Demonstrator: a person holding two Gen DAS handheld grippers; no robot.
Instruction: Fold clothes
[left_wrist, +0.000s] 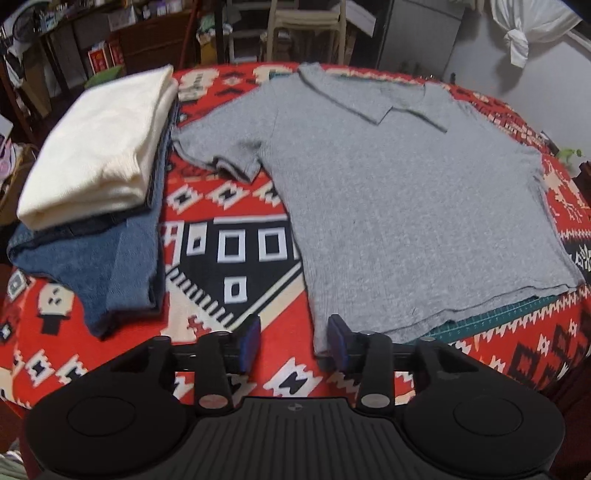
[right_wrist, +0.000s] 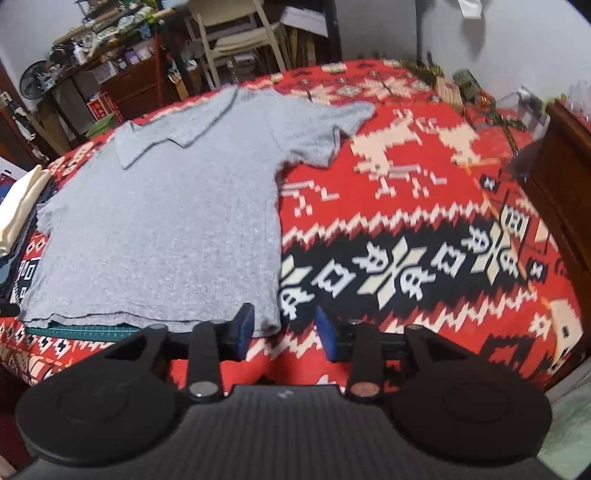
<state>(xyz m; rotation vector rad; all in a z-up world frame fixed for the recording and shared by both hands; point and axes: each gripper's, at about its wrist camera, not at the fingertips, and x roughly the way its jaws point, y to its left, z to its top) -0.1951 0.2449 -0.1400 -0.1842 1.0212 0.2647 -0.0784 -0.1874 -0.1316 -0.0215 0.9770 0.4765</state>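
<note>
The left gripper (left_wrist: 293, 341) hangs with jaws apart at the gray polo shirt (left_wrist: 399, 192)'s near hem corner; contact is hard to judge. The right gripper (right_wrist: 284, 334) gapes too, at the opposite hem corner. The ribbed shirt lies flat on the patterned red cloth (right_wrist: 424, 229). Folded cream knit (left_wrist: 99, 147) tops blue denim (left_wrist: 103, 273) at the left edge.

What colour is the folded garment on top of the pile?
Cream white, lying on folded blue denim; the left wrist view shows it best.
</note>
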